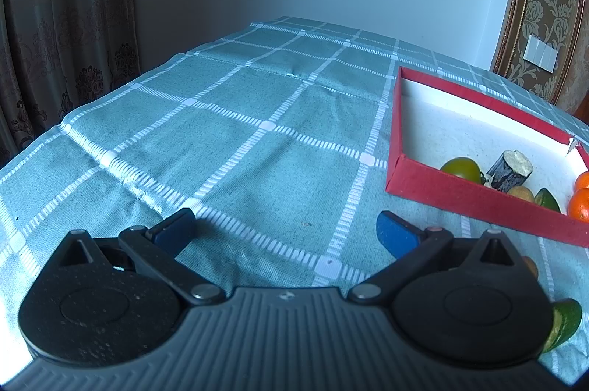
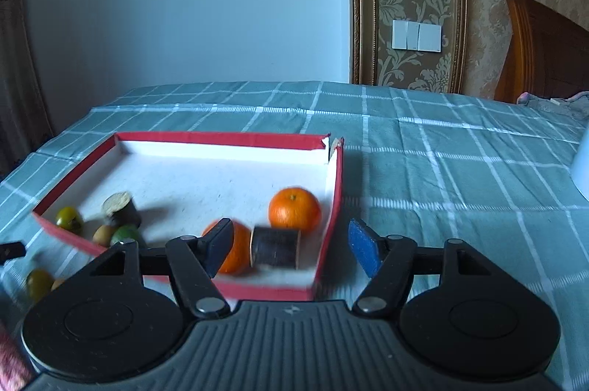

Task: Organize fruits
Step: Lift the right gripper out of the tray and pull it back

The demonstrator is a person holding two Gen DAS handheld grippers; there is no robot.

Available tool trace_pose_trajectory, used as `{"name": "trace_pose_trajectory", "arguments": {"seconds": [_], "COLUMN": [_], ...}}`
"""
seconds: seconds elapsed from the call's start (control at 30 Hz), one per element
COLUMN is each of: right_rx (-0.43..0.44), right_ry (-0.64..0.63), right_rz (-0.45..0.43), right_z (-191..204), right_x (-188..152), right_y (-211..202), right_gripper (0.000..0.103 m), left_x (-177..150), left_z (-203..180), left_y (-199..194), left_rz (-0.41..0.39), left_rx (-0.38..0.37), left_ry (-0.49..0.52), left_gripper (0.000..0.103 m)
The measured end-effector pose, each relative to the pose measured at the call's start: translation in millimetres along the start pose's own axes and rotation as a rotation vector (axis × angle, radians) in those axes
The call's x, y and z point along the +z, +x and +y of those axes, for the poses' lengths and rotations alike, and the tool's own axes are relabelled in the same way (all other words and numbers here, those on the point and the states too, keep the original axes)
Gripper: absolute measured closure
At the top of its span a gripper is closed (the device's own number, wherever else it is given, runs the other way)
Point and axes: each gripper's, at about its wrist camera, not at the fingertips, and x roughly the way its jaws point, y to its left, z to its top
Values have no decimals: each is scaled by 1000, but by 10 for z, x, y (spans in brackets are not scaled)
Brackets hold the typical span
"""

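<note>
A red box (image 2: 331, 207) with a white inside sits on the checked tablecloth; it also shows in the left wrist view (image 1: 395, 148). Inside it lie two oranges (image 2: 294, 212), a dark cylinder piece (image 2: 276, 247), a second dark stump (image 2: 119, 209), a green tomato-like fruit (image 2: 69, 219), a brown fruit (image 2: 103, 234) and a green wedge (image 2: 125, 234). My right gripper (image 2: 292, 245) is open and empty, above the box's near right corner, with the dark cylinder lying below between its fingers. My left gripper (image 1: 287, 229) is open and empty over bare cloth left of the box.
A green fruit (image 2: 38, 282) lies on the cloth outside the box's left front. A green slice (image 1: 565, 321) lies by the left gripper's right side. A white object (image 2: 581, 166) stands at the far right. A wall and curtain lie behind the table.
</note>
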Motion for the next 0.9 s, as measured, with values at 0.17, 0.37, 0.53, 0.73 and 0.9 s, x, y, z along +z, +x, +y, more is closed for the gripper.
{"name": "trace_pose_trajectory", "arguments": {"seconds": [0.17,0.37,0.53,0.73,0.9], "right_rx": [9,-1,-7,-31,-34], "right_ry": [51,77,151,217,226], "right_rz": [-1,2,8,11,8], "right_z": [-34,36,-52,-145,-164], "right_x": [-332,-651,-692,-721,-729], "right_y": [-322,-391,-365,-352,-355], "right_gripper": [31,31,29,29,29], "left_x": [-4,-7,-5,-33,-143], "left_z": [4,11,20,17,-193], "left_y": [-1,-9,-10,-203,-592], "left_rz": [0,0,-5,-125,-275], "left_rx": [0,-2,-3,-21,-101], "left_ry": [0,1,-3,1,121], "left_gripper": [0,0,0,0,0]}}
